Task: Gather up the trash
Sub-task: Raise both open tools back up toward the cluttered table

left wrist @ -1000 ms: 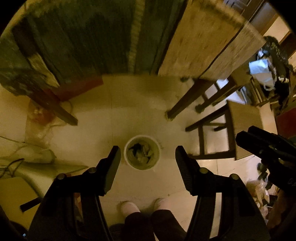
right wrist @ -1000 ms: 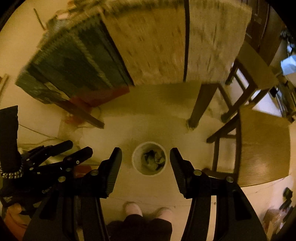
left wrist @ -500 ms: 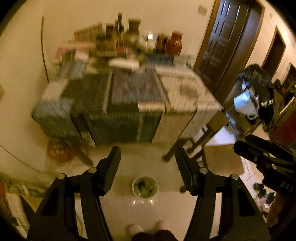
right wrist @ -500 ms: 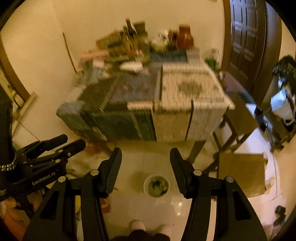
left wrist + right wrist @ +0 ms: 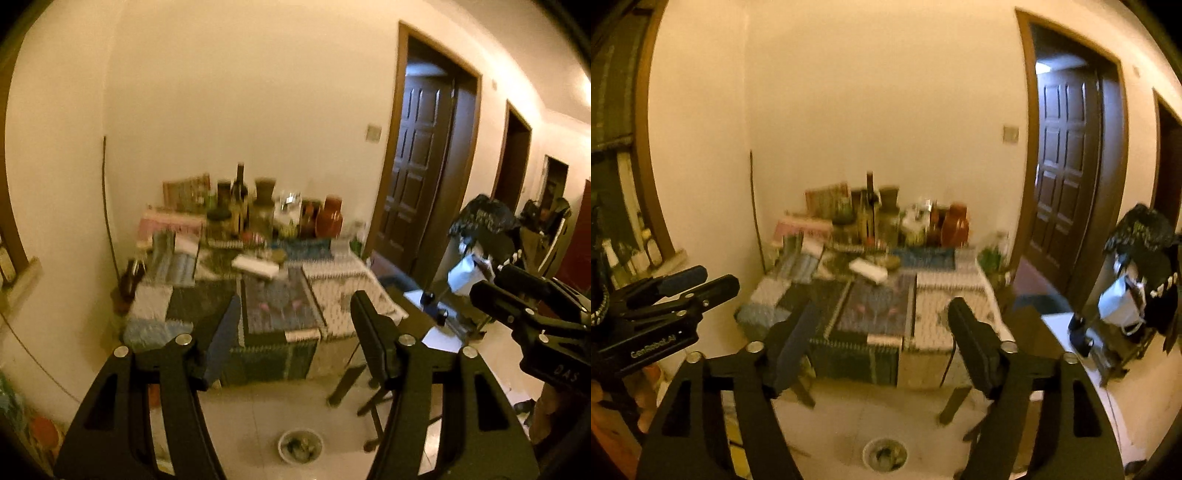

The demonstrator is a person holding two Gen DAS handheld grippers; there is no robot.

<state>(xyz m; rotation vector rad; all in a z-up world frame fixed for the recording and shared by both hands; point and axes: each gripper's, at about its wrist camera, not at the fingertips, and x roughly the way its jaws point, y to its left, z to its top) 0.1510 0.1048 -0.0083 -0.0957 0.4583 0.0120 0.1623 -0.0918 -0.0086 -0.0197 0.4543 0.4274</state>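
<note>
Both tools are held up over the floor, aimed toward the cluttered surface (image 5: 280, 306): the left tool (image 5: 291, 332) has its jaws apart and widening with nothing between them, and the right tool (image 5: 882, 332) likewise stands apart, its jaws spreading wider, empty. Low between the fingers of each, a small round white trash bin (image 5: 300, 446) sits on the pale tiled floor (image 5: 258, 424) in front of the surface, holding crumpled scraps. On the surface, spread with patterned mats, bottles and jars (image 5: 886, 218) crowd the far edge by the wall, with a dark wooden door (image 5: 1067, 173) to the right.
</note>
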